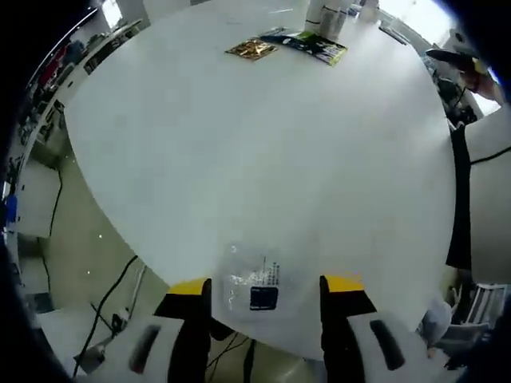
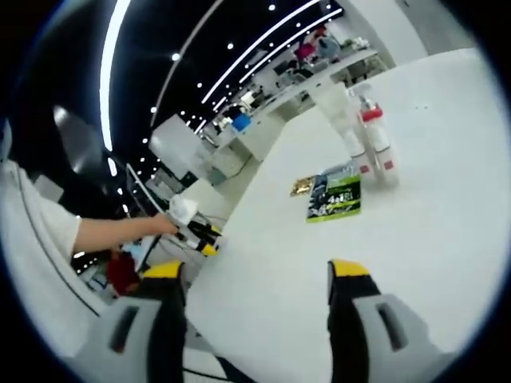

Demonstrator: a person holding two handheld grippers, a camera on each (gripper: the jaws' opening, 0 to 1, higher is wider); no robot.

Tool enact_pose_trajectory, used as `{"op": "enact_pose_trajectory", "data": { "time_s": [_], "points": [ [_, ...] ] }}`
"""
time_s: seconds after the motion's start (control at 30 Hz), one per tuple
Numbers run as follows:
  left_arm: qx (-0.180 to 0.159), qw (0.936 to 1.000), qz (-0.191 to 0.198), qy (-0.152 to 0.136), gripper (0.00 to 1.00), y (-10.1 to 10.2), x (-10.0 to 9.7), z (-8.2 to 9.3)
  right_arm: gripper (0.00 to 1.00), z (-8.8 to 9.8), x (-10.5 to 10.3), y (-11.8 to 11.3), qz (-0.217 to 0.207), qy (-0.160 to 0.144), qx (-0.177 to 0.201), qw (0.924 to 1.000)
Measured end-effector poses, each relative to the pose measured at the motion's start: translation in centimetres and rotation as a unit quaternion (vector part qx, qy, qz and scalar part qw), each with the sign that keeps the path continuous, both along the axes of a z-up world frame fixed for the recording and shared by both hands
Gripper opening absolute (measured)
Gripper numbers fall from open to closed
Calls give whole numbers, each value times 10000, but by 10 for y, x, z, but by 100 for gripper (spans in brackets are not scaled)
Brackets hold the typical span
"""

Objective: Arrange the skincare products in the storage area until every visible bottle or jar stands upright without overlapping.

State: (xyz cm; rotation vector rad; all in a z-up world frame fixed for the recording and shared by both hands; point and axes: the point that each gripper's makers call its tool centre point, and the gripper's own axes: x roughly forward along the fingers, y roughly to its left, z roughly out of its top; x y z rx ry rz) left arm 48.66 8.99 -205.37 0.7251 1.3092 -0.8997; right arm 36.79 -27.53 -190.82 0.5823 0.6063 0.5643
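In the left gripper view my left gripper (image 1: 265, 286) is open, jaws wide apart over the near edge of the white round table (image 1: 263, 159). A clear flat packet with a dark label (image 1: 255, 289) lies on the table between the jaws, untouched. Far across stand several white bottles (image 1: 327, 16), with a gold sachet (image 1: 251, 49) and a green-and-black sachet (image 1: 307, 41) lying flat before them. My right gripper (image 2: 255, 270) is open and holds nothing. Ahead of it stand a red-capped white bottle (image 2: 375, 140) and other white bottles (image 2: 343, 112), upright, beside the green sachet (image 2: 335, 195) and gold sachet (image 2: 302, 186).
A person's arm in a white sleeve (image 2: 48, 231) reaches in from the left, its hand holding the left gripper (image 2: 198, 233) at the table edge. Cables and floor (image 1: 96, 263) lie below the table rim. Desks and shelves (image 2: 263, 120) stand behind the table.
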Motion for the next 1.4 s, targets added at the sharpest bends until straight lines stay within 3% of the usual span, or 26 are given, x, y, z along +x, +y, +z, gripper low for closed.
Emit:
{"op": "enact_pose_trajectory", "data": {
  "time_s": [0.07, 0.1, 0.17, 0.5, 0.77, 0.97, 1.13, 1.4],
  "points": [
    [60, 9999, -124, -6, 53, 1, -3, -3, 70, -1, -2, 0, -21, 9, 0, 10000],
    [128, 9989, -431, -154, 50, 3, 1, -3, 70, -1, -3, -1, -26, 16, -15, 10000],
    [140, 9996, -238, -104, 50, 4, 0, -2, 70, -1, -4, -1, -40, 18, -17, 10000],
    [140, 9991, -377, -109, 40, 2, -2, -2, 70, -1, -9, 1, -60, 19, -39, 10000],
    [79, 9997, -185, -157, 40, 0, -7, 1, 70, -2, -13, -5, -73, 32, -37, 10000],
    [80, 9997, -222, -58, 40, -9, -21, 2, 70, -3, -13, -5, 3, 35, 1, 10000],
    [-44, 9994, -319, -112, 40, -28, -29, 13, 70, -1, -7, -3, 111, -40, 68, 9999],
    [-546, 9959, -645, -337, 40, -78, -41, 47, 68, -6, -6, 11, 239, 21, 159, 9996]
  ]
}}
